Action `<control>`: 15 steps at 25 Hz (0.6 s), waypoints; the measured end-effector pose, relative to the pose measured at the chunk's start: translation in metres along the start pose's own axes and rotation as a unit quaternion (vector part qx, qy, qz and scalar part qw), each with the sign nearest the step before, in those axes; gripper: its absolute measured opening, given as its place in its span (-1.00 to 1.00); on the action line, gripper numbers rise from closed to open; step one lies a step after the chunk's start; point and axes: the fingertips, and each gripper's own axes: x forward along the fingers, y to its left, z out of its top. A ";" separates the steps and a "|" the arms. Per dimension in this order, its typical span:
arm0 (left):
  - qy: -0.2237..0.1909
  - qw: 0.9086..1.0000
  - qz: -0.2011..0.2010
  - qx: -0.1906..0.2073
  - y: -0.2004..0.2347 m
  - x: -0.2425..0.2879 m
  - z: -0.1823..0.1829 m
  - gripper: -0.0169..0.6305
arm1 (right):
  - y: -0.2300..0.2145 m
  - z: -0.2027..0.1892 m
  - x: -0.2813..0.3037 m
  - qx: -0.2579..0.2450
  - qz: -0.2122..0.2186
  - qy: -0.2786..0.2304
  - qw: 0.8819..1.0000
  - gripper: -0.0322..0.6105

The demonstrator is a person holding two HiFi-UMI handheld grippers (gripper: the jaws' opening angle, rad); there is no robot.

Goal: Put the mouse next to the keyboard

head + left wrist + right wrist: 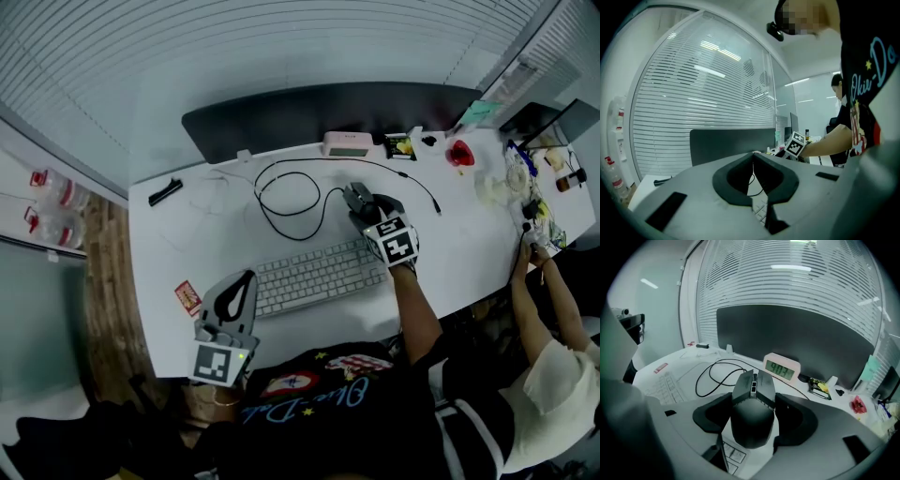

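Here, at the front left corner of the white desk (178, 239), the left gripper (246, 281) hovers with jaws pressed together, holding nothing. Beyond it the keyboard (314, 278) lies parallel to the front edge. At its far right corner the right gripper (362, 208) clamps the dark mouse (356, 196) by its sides. The mouse's long axis runs along the jaws, nose toward the back edge, over the last keys. Bare desk lies just to its right, likely the set-down spot. The forearm reaches straight forward. Farther back sit a looped cable (291, 202) and a clock (347, 144).
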 end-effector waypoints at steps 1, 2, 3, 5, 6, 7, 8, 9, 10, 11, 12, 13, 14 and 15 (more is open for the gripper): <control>0.000 1.000 -0.004 0.001 -0.002 0.001 0.001 -0.94 | -0.005 -0.003 -0.005 0.007 -0.008 -0.003 1.000 -0.04; 0.000 1.000 -0.008 0.002 -0.005 0.002 0.002 -0.94 | -0.010 -0.006 -0.010 0.014 -0.015 -0.005 1.000 -0.04; -0.001 1.000 -0.012 0.004 -0.008 0.003 0.003 -0.94 | -0.014 -0.009 -0.015 0.021 -0.022 -0.008 1.000 -0.04; 0.001 1.000 -0.019 0.007 -0.013 0.004 0.003 -0.94 | -0.021 -0.015 -0.025 0.034 -0.035 -0.013 0.999 -0.04; 0.003 1.000 -0.023 0.009 -0.016 0.005 0.003 -0.94 | -0.024 -0.018 -0.030 0.041 -0.043 -0.017 0.998 -0.04; 0.004 1.000 -0.028 0.011 -0.019 0.006 0.004 -0.94 | -0.028 -0.021 -0.035 0.046 -0.050 -0.022 0.997 -0.04; 0.004 0.999 -0.033 0.013 -0.022 0.007 0.004 -0.94 | -0.031 -0.024 -0.040 0.051 -0.057 -0.027 0.997 -0.04; 0.004 0.999 -0.037 0.014 -0.025 0.008 0.004 -0.94 | -0.033 -0.027 -0.045 0.055 -0.063 -0.031 0.996 -0.04; 0.004 0.999 -0.042 0.015 -0.028 0.009 0.004 -0.94 | -0.035 -0.029 -0.050 0.060 -0.068 -0.034 0.995 -0.04; 0.005 0.999 -0.047 0.016 -0.032 0.010 0.004 -0.94 | -0.037 -0.032 -0.054 0.064 -0.072 -0.036 0.995 -0.04; 0.005 0.998 -0.052 0.016 -0.035 0.011 0.005 -0.94 | -0.039 -0.036 -0.059 0.068 -0.077 -0.037 0.994 -0.04; 0.005 0.998 -0.057 0.017 -0.038 0.012 0.005 -0.94 | -0.041 -0.039 -0.063 0.072 -0.082 -0.039 0.993 -0.04; 0.005 0.998 -0.062 0.019 -0.041 0.013 0.005 -0.94 | -0.042 -0.042 -0.068 0.077 -0.086 -0.040 0.993 -0.04; 0.005 0.998 -0.066 0.021 -0.044 0.014 0.006 -0.94 | -0.044 -0.046 -0.072 0.082 -0.091 -0.041 0.992 -0.04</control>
